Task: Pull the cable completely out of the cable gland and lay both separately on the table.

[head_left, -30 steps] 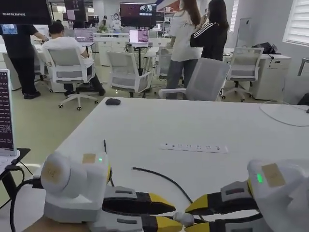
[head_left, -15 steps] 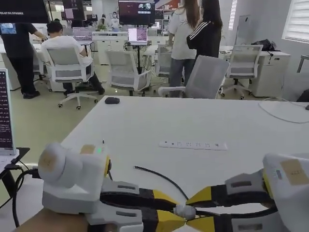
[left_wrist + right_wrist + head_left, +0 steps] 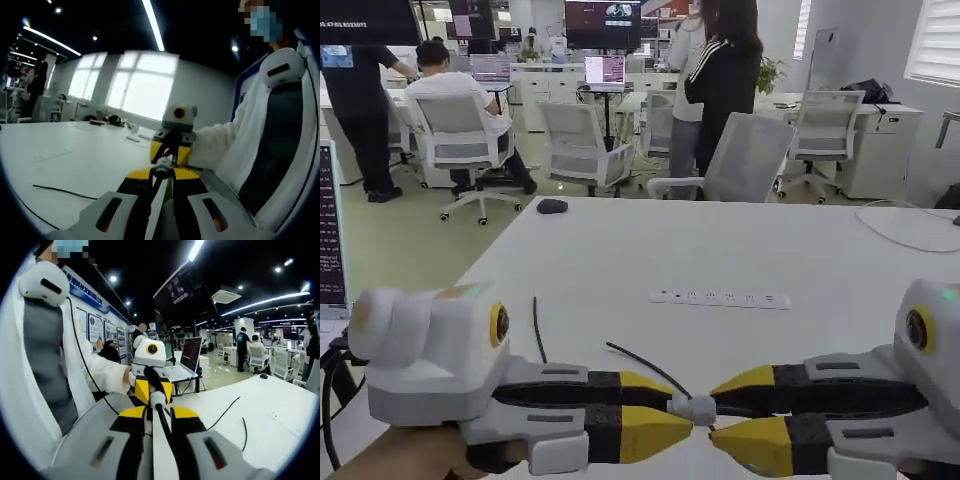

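1. Head view: the left gripper (image 3: 680,410), white-bodied with yellow-and-black jaws, reaches in from eight o'clock. The matching right gripper (image 3: 715,410) comes from four o'clock, and their tips meet above the white table (image 3: 620,250). The left jaws are clamped on a small white plastic cable gland (image 3: 695,406). A thin black cable (image 3: 645,365) leaves the gland toward ten o'clock. A long white power strip (image 3: 720,298) lies at twelve o'clock of the gland.
2. Left gripper view: the left gripper (image 3: 162,174) pinches the cable gland (image 3: 161,169) at its tips. The right gripper (image 3: 169,152) faces it at twelve o'clock.
3. Right gripper view: the right gripper (image 3: 159,412) is closed tight on the black cable (image 3: 164,422), which runs between its jaws to the cable gland (image 3: 157,399) at twelve o'clock. Beyond is the left gripper (image 3: 154,389).
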A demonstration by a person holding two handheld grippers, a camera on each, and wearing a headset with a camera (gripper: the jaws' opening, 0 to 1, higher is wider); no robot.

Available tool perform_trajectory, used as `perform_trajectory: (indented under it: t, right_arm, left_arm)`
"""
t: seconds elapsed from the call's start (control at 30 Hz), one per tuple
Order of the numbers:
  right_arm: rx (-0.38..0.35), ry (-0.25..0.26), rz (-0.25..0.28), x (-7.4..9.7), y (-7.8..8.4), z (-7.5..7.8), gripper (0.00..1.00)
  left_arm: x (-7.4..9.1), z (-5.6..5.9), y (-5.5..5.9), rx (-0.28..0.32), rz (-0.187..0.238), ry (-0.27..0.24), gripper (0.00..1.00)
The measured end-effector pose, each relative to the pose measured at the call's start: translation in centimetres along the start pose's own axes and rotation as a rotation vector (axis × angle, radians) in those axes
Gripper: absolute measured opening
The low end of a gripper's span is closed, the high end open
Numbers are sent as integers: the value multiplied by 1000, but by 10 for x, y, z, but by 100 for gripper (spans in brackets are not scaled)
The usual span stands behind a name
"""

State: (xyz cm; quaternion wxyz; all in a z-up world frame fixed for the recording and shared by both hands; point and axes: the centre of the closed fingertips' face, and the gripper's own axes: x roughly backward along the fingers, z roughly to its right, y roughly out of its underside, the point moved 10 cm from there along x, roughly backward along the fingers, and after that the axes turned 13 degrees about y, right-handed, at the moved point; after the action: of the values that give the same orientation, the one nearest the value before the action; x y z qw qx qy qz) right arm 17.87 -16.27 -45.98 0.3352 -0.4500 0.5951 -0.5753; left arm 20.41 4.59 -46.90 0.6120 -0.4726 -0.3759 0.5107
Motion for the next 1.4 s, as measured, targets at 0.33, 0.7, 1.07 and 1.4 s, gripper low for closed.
perform_trajectory:
  t: [0.33, 0.7, 1.07, 1.4]
  right_arm:
    - [8, -53, -2, -6, -3, -6, 12]
    - [8, -55, 0, -7, -7, -6, 10]
    - [111, -85, 8, -8, 0, -10, 8]
    - [380, -108, 38, -9, 4, -14, 9]
  left_arm:
    - [-7, 5, -4, -44, -8, 40, 15]
    - [-6, 4, -6, -2, 4, 53, 14]
    - [-4, 3, 1, 138, 8, 101, 13]
    - [-5, 1, 11, 227, 23, 127, 13]
